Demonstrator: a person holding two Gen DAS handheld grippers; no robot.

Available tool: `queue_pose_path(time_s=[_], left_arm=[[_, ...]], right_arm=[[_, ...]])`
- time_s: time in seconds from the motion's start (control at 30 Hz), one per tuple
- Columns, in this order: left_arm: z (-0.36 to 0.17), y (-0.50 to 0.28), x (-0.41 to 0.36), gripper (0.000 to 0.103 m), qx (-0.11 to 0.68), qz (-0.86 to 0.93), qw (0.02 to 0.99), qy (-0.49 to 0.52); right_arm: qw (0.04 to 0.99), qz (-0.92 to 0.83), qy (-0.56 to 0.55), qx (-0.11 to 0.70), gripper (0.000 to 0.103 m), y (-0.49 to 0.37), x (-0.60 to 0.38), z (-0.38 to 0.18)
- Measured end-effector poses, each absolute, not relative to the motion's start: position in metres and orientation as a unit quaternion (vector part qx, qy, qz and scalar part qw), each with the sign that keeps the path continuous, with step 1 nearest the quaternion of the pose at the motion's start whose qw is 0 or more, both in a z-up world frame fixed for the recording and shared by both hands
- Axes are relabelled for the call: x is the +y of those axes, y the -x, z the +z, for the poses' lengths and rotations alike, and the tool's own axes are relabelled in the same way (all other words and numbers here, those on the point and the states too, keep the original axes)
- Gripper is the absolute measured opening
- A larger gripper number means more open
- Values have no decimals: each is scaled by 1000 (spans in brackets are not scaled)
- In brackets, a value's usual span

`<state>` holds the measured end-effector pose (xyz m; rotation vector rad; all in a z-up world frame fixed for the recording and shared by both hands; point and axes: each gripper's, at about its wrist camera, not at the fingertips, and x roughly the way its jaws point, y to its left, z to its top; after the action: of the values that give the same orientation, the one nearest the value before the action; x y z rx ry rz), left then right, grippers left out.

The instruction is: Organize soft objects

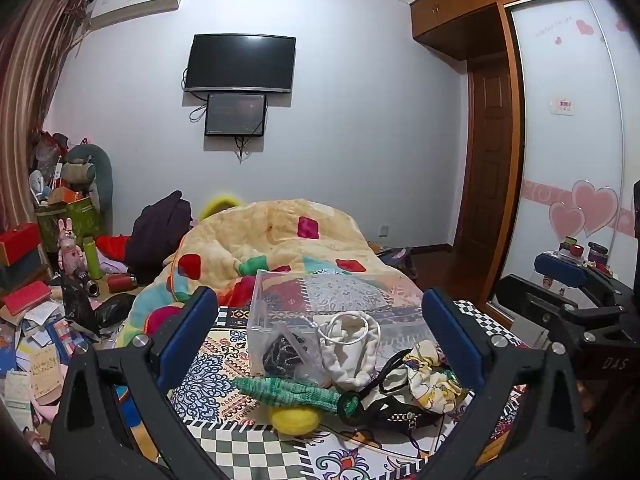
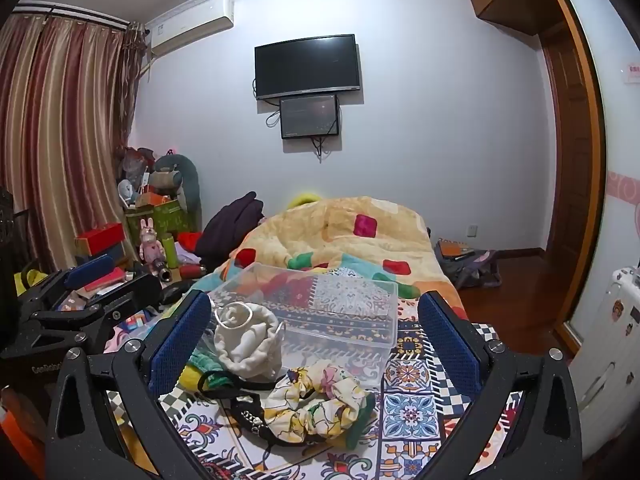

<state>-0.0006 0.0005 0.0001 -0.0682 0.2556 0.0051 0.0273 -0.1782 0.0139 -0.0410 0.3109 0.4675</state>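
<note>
A clear plastic box stands on the patterned bed cover. In front of it lie soft items: a white knitted pouch with a metal ring, a green knitted piece, a yellow felt ball, a floral scrunchie, a black strap and a small clear bag of dark things. My left gripper is open and empty, above the pile. My right gripper is open and empty, above the scrunchie and pouch.
A yellow quilt with coloured patches is heaped behind the box. Clutter, boxes and papers fill the left side. A wardrobe and wooden floor are on the right. A suitcase stands at the far right.
</note>
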Motion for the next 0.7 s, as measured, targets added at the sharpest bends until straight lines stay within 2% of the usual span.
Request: queue_pose_path(time_s=[0.7], left_arm=[[2, 0, -1, 103, 131, 2, 991, 33]], right_arm=[[960, 232, 17, 153, 103, -26, -178, 17]])
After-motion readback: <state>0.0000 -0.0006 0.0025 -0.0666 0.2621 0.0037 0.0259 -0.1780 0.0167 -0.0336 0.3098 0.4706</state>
